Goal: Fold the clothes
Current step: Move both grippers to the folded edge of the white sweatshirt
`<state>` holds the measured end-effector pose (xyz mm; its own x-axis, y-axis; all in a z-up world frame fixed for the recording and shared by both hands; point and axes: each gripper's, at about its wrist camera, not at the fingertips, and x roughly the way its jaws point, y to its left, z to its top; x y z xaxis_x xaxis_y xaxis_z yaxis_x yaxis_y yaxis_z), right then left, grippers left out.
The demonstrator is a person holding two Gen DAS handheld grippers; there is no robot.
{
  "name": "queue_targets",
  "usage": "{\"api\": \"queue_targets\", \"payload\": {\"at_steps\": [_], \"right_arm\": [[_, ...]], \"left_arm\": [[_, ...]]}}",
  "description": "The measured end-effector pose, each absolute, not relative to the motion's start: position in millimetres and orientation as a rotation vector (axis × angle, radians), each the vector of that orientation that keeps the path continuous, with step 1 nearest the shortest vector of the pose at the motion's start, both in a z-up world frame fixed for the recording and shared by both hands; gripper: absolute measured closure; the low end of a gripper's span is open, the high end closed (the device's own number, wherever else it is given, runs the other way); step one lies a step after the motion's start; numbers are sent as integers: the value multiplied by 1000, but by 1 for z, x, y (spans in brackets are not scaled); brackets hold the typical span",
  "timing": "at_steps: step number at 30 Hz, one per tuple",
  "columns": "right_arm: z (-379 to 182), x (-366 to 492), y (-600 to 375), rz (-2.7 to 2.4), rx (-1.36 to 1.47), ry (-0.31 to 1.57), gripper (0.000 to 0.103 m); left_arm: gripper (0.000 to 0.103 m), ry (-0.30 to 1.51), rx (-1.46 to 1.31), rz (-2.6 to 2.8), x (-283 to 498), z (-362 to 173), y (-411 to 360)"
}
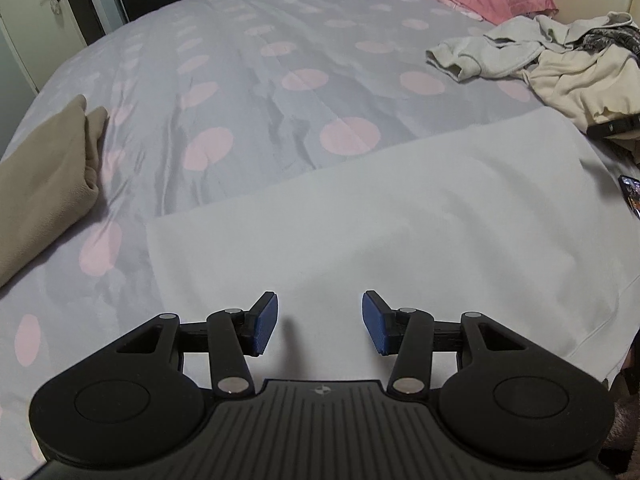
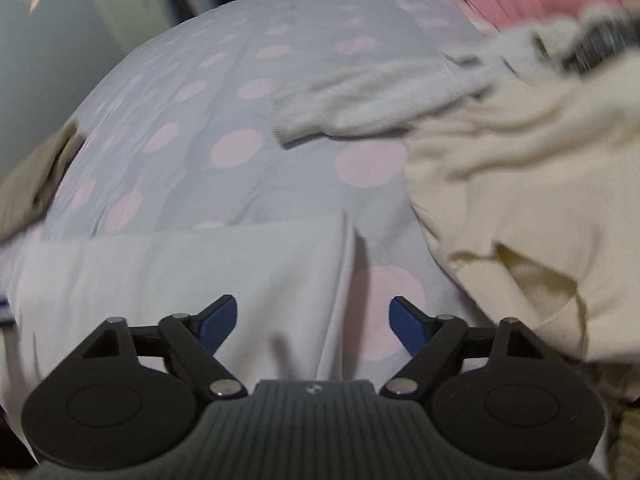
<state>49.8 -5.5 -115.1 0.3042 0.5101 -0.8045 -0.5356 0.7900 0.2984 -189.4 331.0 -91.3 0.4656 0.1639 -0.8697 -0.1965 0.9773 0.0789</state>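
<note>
Left tongs [image 1: 319,322] bottom centre of the left view, jaws apart with nothing between them, over the near edge of the white garment [image 1: 400,216]. That garment lies flat on the bed [image 1: 240,80], filling the lower right of the frame. Right tongs [image 2: 313,324] bottom centre of the right view, jaws wide, nothing held, straddling the garment's right edge; that view is blurred.

Judgement: the step is taking the near edge for the next fold. Pinch both corners square and lift together. Carry the edge across to meet the far one, so the crease runs straight.

Folded tan piece [image 1: 44,184] at left. Unfolded cream pile [image 1: 560,68] upper right, keep clear of it.
</note>
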Motion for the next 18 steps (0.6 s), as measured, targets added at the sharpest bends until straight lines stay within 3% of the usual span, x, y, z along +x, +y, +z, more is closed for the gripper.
{"api": "queue_targets", "payload": {"at_steps": [4, 15, 17, 18], "right_arm": [[-127, 65, -14, 673, 62, 1120, 40], [-163, 65, -16, 715, 68, 1243, 43], [-163, 65, -14, 731, 62, 1248, 51], [-163, 64, -14, 740, 61, 1247, 61]], "left_arm": [[58, 1066, -39, 236, -182, -96, 333], [58, 1101, -31, 227, -173, -103, 331], [58, 1104, -16, 224, -173, -104, 328], [58, 1103, -12, 225, -173, -104, 327]]}}
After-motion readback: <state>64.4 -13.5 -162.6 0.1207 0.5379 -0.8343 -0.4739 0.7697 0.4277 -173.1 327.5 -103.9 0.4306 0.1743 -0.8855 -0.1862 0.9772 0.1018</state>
